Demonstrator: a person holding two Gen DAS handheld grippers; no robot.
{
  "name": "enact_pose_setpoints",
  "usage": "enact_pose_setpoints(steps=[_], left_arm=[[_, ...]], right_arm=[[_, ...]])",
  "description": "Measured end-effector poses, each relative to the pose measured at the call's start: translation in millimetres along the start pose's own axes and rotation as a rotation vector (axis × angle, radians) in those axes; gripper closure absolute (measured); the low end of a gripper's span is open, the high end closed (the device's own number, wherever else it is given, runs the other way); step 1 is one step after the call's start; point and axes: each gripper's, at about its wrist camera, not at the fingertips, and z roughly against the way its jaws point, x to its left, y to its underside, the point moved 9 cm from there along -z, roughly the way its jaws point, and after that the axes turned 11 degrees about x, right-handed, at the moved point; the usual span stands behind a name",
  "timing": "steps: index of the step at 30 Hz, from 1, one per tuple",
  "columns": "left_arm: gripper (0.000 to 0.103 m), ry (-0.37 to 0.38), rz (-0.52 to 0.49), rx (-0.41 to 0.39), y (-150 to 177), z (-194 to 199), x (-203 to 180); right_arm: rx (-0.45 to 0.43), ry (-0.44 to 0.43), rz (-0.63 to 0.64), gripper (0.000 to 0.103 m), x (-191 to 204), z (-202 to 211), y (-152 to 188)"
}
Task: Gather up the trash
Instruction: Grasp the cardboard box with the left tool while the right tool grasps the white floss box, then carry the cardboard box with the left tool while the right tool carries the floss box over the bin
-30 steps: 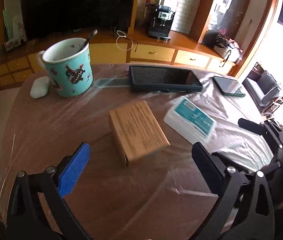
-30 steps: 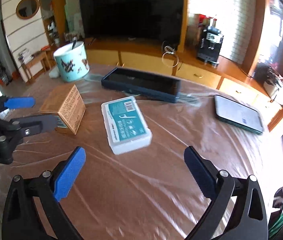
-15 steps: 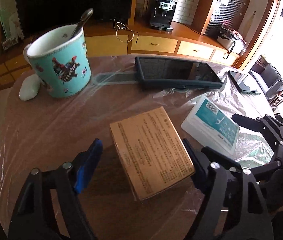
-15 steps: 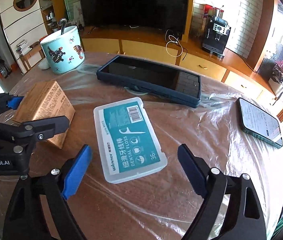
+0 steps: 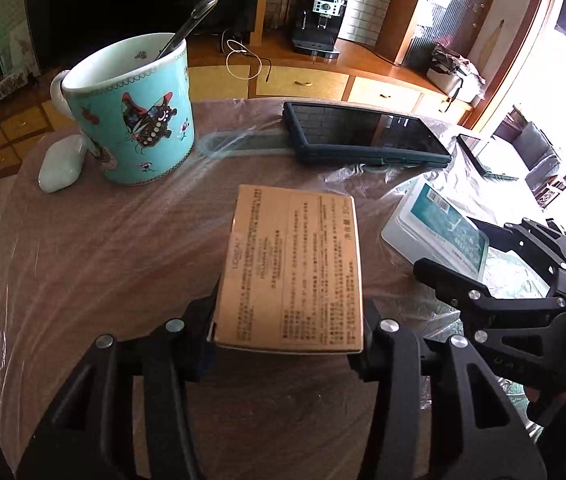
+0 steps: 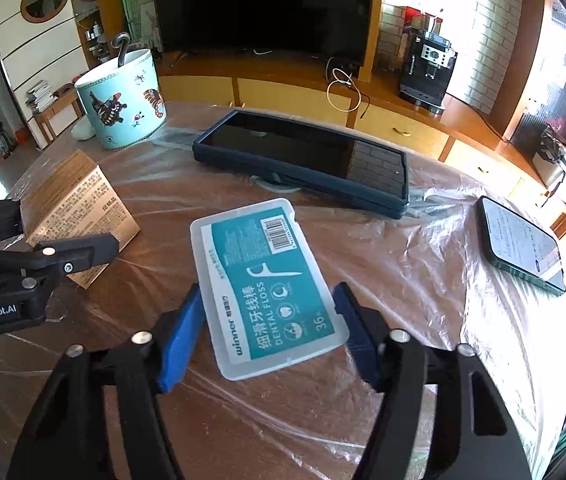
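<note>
Taking the tablet [image 6: 303, 160] on the plastic-covered table [image 6: 423, 272] as marker: to its left stands the butterfly mug [image 5: 131, 112]; in front of the tablet and left, the left gripper [image 5: 287, 320] is closing its jaws on the brown carton [image 5: 291, 268], fingers hard against both sides; right of that, the right gripper [image 6: 269, 332] is closing on the dental floss box [image 6: 267, 280], pads at its edges; the picking-up step, I'd say; next, both need lifting clear toward some bin, none in sight.

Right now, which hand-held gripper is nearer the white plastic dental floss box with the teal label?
Right. The right hand-held gripper straddles the white plastic dental floss box, jaws closing on its sides. The left hand-held gripper is beside it, closing around the tan cardboard box.
</note>
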Motion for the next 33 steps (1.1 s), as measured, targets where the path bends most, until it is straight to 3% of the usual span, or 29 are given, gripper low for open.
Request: enact_pose_setpoints(steps=[7,33], left_arm=[[0.055,-0.019,-0.044,-0.022,0,3,1],[0.056,-0.022,-0.083,-0.079,21,40,-7]], right_arm=[[-0.015,0.002,-0.043,0.048,-5,6,10],[-0.047,-0.032,-0.103,0.048,-5,35,22]])
